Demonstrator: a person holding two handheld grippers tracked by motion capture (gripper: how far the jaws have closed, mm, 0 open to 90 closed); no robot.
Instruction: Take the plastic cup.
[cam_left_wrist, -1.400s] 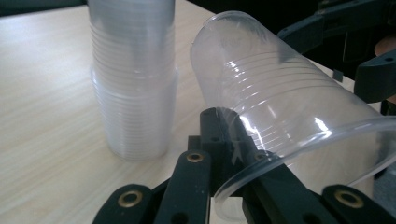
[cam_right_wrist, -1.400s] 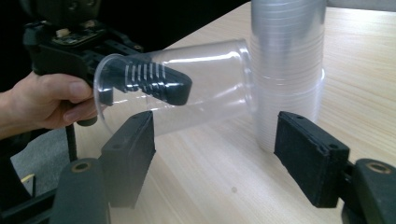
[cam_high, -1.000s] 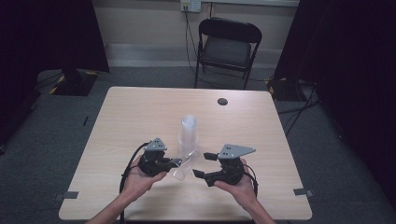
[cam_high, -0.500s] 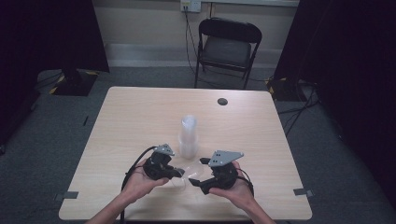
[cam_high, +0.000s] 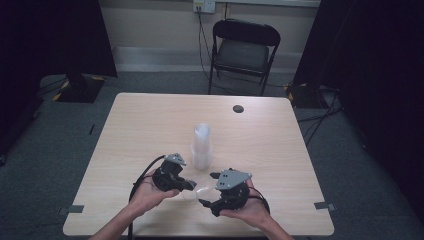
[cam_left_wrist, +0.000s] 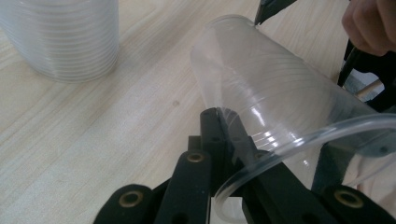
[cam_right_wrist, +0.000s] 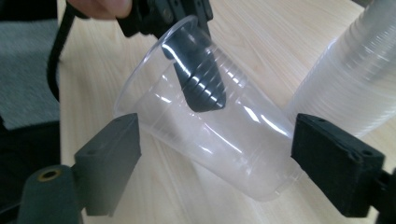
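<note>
A single clear plastic cup (cam_right_wrist: 233, 140) lies tilted just above the table. My left gripper (cam_left_wrist: 219, 116) is shut on its rim, with one black jaw inside the cup and one outside. My right gripper (cam_right_wrist: 215, 135) is open; its jaws have just been opening and stand on either side of the cup's base without touching it. In the high view the left gripper (cam_high: 190, 186) and the right gripper (cam_high: 206, 189) face each other near the front edge, with the cup (cam_high: 200, 191) faint between them. A tall stack of clear cups (cam_high: 202, 145) stands upright just behind them.
The light wooden table (cam_high: 150, 125) has a small dark round object (cam_high: 238, 108) near its far edge. A black folding chair (cam_high: 245, 50) stands beyond the table. The cup stack (cam_left_wrist: 60, 37) is close to the held cup.
The right gripper's jaws have spread apart around the cup's base. Its hand has slid a little toward the table's front edge. The left gripper keeps its hold on the rim.
</note>
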